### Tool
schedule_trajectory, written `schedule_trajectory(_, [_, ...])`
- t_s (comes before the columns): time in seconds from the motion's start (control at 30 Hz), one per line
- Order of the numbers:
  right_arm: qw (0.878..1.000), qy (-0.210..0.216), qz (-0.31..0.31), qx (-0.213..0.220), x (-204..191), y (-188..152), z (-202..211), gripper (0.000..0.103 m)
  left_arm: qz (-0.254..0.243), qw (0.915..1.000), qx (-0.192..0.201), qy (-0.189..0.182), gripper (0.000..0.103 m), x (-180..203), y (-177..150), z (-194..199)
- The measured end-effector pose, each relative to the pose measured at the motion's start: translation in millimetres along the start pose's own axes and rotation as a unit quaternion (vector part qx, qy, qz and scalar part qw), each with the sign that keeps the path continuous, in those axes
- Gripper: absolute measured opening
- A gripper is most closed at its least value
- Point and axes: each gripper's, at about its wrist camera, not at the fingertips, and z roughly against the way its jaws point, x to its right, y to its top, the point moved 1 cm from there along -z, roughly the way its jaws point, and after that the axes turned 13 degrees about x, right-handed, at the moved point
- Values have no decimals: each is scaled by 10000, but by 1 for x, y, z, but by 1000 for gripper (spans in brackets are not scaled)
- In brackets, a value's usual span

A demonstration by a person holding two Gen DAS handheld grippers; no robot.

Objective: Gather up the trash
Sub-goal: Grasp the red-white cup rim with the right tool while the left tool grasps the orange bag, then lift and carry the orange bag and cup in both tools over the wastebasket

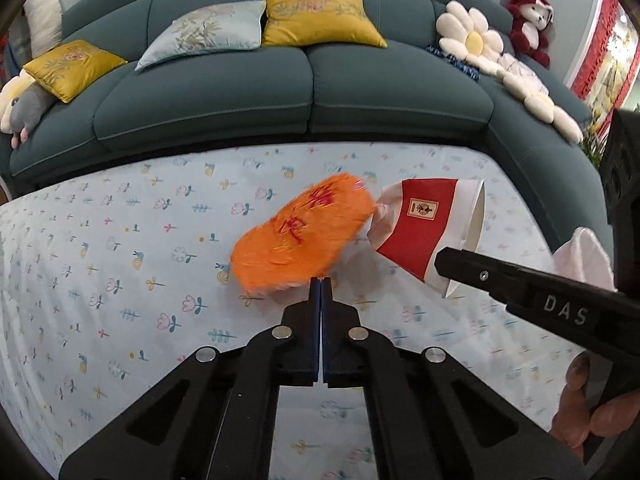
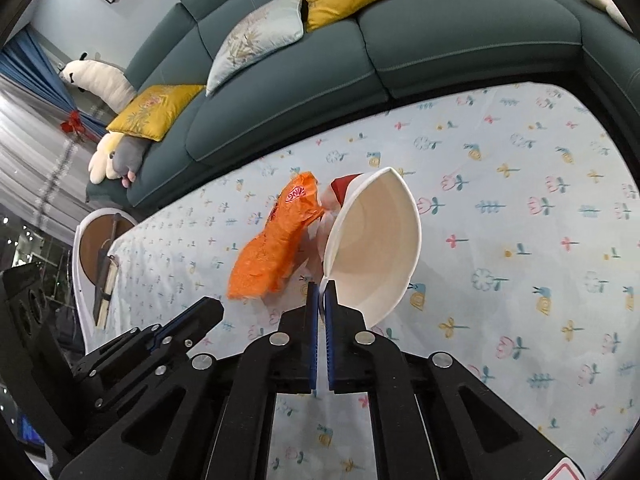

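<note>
Flanking the teal sofa — left tongs pinch orange wrapper, right tongs clamp paper cup.

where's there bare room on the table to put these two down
Bare floral tablecloth lies wide open left of the orange wrapper, toward the sofa. Also free right of the paper cup. Crowded only around those two items.
</note>
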Motion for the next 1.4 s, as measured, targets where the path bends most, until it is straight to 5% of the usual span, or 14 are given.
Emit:
schedule_trajectory(0.33, [9990,-11,53,444,6,11,64,4,185,9998,96,-11,4,18,4,34])
schedule_trajectory(0.37, [9989,-40,66,455,7,11,66,4,142,9999,44,47,9,17,4,30])
schedule_trajectory(0.43, [9989,-106,46,444,12,12,67,4,50,9999,2,144,63,16,4,23])
schedule_trajectory(0.5, [9990,-152,18,427,16,11,65,4,-232,9988,192,376,83,15,5,15])
schedule_trajectory(0.73, [9992,-286,-61,268,27,8,40,4,-1013,9942,-77,365,89,11,4,-43])
schedule_trajectory(0.97, [9993,-361,-34,121,28,5,15,4,-722,9957,-548,189,85,-8,-8,-86])
schedule_trajectory(1.03, [9994,-344,-25,84,26,3,9,4,-548,9963,-649,90,62,-13,-12,-89])
schedule_trajectory(1.1, [9995,-316,-14,51,23,1,4,4,-342,9967,-740,58,57,-17,-17,-89])
schedule_trajectory(1.3, [9996,-277,102,6,14,-4,1,4,50,9972,-744,-69,20,-18,-25,-72])
schedule_trajectory(1.33, [9996,-264,101,11,13,-5,2,4,106,9971,-753,-77,3,-18,-26,-69])
schedule_trajectory(1.4, [9997,-241,74,24,12,-7,7,4,232,9962,-827,-151,3,-14,-29,-63])
